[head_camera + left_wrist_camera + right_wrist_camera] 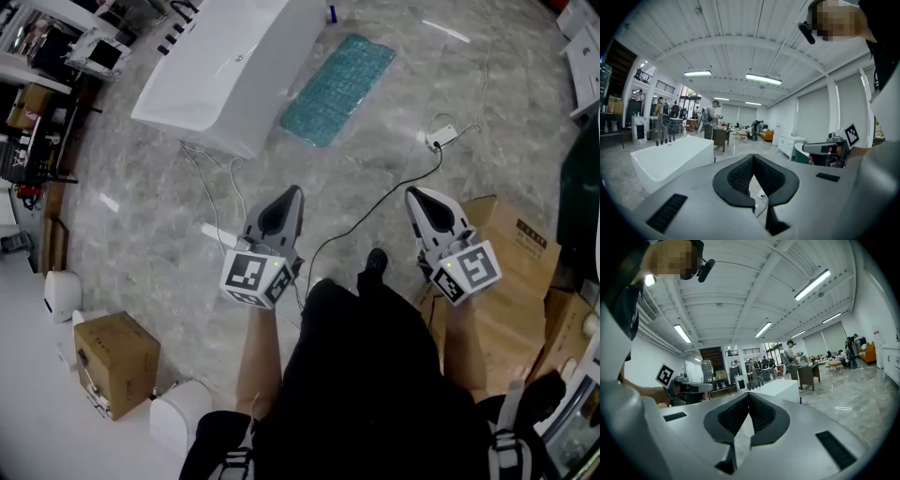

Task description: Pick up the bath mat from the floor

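Nearest the camera in the head view, the person (375, 375) in dark clothing stands well short of the white bathtub (225, 70) and holds both tools out toward it. The left gripper (292, 195) has its jaws pressed together at the tips with nothing between them, and its own view (753, 155) shows the ribbed pads meeting over bare floor. The right gripper (748, 393) is likewise closed and empty, and in the head view (413, 195) it is level with the left one and further from the bathtub. Each carries a marker cube (255, 277) with black-and-white square patterns that hold no readable words.

A brown cardboard box (117, 361) sits on the near side of the bathtub, well apart from it. A second, larger cardboard box (511, 239) lies far to the bathtub's right, just beside the right gripper. The dark print on its top is too small to read. A black cable (375, 208) runs across the grey marbled floor (169, 206) to a white socket block (442, 137), which lies right of the bathtub's near end.

The bath mat (339, 86), teal and textured, lies flat on the floor just beside the bathtub's right flank, well ahead of both grippers and untouched. No brand name shows on the mat or the bathtub.
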Tool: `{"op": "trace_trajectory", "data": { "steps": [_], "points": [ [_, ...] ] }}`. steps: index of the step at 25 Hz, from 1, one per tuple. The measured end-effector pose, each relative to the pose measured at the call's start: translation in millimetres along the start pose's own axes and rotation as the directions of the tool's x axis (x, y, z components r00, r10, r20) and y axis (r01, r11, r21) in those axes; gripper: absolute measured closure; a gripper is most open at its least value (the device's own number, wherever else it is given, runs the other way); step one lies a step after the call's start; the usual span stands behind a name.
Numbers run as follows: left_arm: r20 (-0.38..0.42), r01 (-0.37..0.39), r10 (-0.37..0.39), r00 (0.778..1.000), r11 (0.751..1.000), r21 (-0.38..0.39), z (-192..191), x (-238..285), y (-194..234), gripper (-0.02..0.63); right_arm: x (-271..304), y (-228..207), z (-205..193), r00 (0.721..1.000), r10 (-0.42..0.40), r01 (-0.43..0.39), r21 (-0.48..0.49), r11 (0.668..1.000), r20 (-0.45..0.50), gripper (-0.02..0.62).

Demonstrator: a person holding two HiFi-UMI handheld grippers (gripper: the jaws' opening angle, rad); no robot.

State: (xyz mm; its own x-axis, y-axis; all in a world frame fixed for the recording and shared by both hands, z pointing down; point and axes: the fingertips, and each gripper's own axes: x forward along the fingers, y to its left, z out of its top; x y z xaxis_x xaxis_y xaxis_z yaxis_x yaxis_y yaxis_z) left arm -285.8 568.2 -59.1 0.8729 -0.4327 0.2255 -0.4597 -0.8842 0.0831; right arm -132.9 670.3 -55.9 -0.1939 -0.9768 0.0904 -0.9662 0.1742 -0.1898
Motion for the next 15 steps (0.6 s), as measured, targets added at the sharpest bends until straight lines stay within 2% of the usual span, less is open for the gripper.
{"op": "trace_trajectory", "data": {
  "steps": [4,9,15],
  "points": [
    [-0.021,-0.017,0.016,1.0,0.999,-0.029,-1,8,5,0.595,10,-21,-5,1.0,-0.004,0.005,0.035,0.999,-0.014,0.583],
    [-0.061,-0.052,0.05,0.997,0.998,-0.043,-20,16,31,0.595,34,-25,-19,0.999,0.017,-0.014,0.054,0.998,-0.049,0.583],
    [-0.058,-0.069,0.065,0.996,0.996,-0.062,-22,68,81,0.595,81,-62,-17,0.997,-0.015,0.019,0.049,0.999,-0.076,0.583]
  ]
}}
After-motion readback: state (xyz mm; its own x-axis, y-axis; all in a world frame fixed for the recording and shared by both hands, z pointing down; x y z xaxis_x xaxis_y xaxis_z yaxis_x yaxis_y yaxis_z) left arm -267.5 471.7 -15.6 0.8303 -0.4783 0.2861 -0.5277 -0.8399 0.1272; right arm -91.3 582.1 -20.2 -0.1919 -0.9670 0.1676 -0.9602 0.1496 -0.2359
